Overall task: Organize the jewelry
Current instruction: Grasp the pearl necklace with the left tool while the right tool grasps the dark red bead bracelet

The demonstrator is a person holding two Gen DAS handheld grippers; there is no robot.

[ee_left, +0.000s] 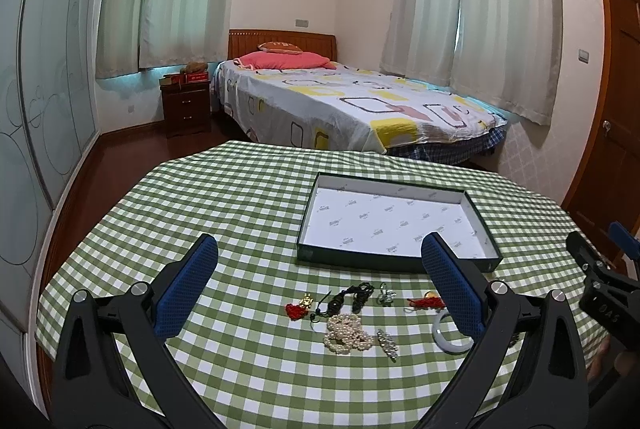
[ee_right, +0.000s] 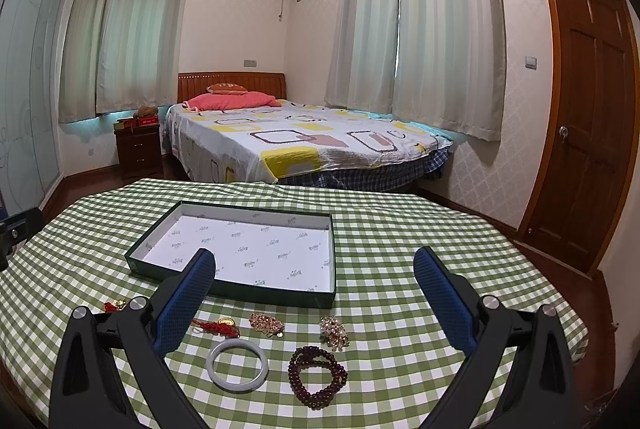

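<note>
A shallow dark green box [ee_left: 394, 263] with white printed lining stands empty on the green checked table; it also shows in the right wrist view [ee_right: 236, 291]. Jewelry lies in front of it: a pearl necklace [ee_left: 347, 333], a dark cord pendant [ee_left: 352, 297], a red knot charm [ee_left: 298, 309], a silver brooch [ee_left: 387, 340]. The right wrist view shows a white bangle [ee_right: 237, 366], a dark red bead bracelet [ee_right: 318, 375], two pink crystal pieces [ee_right: 266, 323], and a red tassel with a gold coin [ee_right: 216, 325]. My left gripper [ee_left: 320, 249] and right gripper [ee_right: 314, 261] are open, empty, above the jewelry.
The round table [ee_left: 240, 197] with the checked cloth drops off at its edges. A bed [ee_left: 340, 101] stands behind it, a nightstand [ee_left: 186, 105] to the left, a wooden door [ee_right: 588, 133] to the right. The right gripper's body [ee_left: 600, 289] shows at the left wrist view's right edge.
</note>
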